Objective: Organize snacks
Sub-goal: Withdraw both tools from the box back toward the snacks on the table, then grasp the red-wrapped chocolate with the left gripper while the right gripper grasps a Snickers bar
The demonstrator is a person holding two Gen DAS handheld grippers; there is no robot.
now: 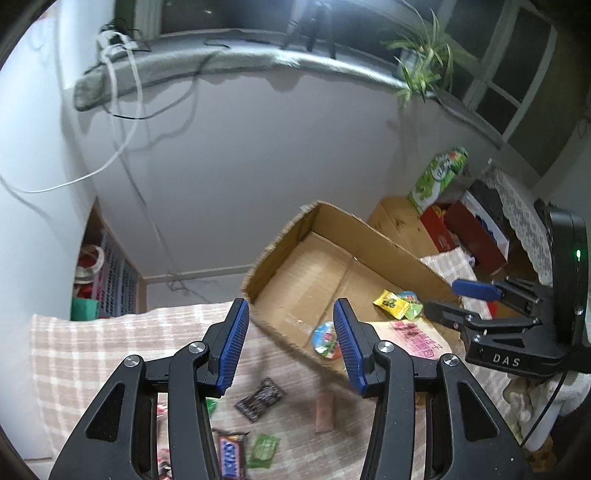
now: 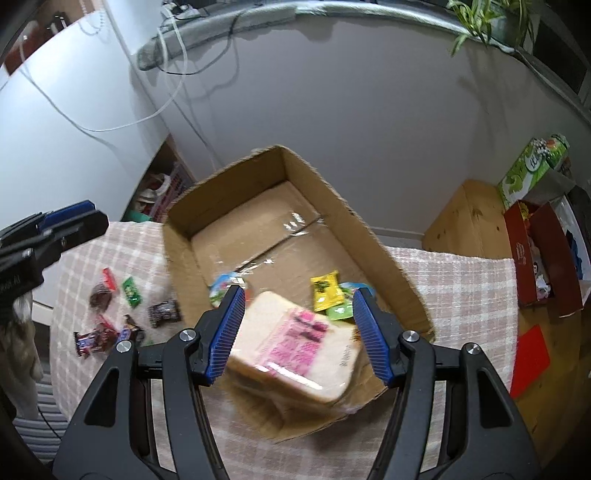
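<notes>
An open cardboard box (image 2: 207, 206) lies on a checked cloth (image 2: 461, 288). In it are a bagged bread loaf with a pink label (image 2: 295, 343), a yellow packet (image 2: 327, 290), a green packet (image 2: 341, 312) and a round lidded cup (image 2: 223, 288). My right gripper (image 2: 299, 328) is open above the blurred bread, its pads clear of it. My left gripper (image 1: 290, 343) is open and empty over the cloth by the box's near corner (image 1: 258, 295). Loose snacks lie left of the box: a dark wrapper (image 1: 260, 398), a Snickers bar (image 1: 231, 456), a green packet (image 1: 264, 450), a brown bar (image 1: 324, 411).
A wooden cabinet (image 2: 465, 218) stands right of the cloth with a red box (image 2: 535, 254) and a green carton (image 2: 532, 166). A white wall (image 2: 332, 110) is behind, with cables and a plant (image 2: 484, 18) on the sill. A shelf with baskets (image 1: 107, 280) is at left.
</notes>
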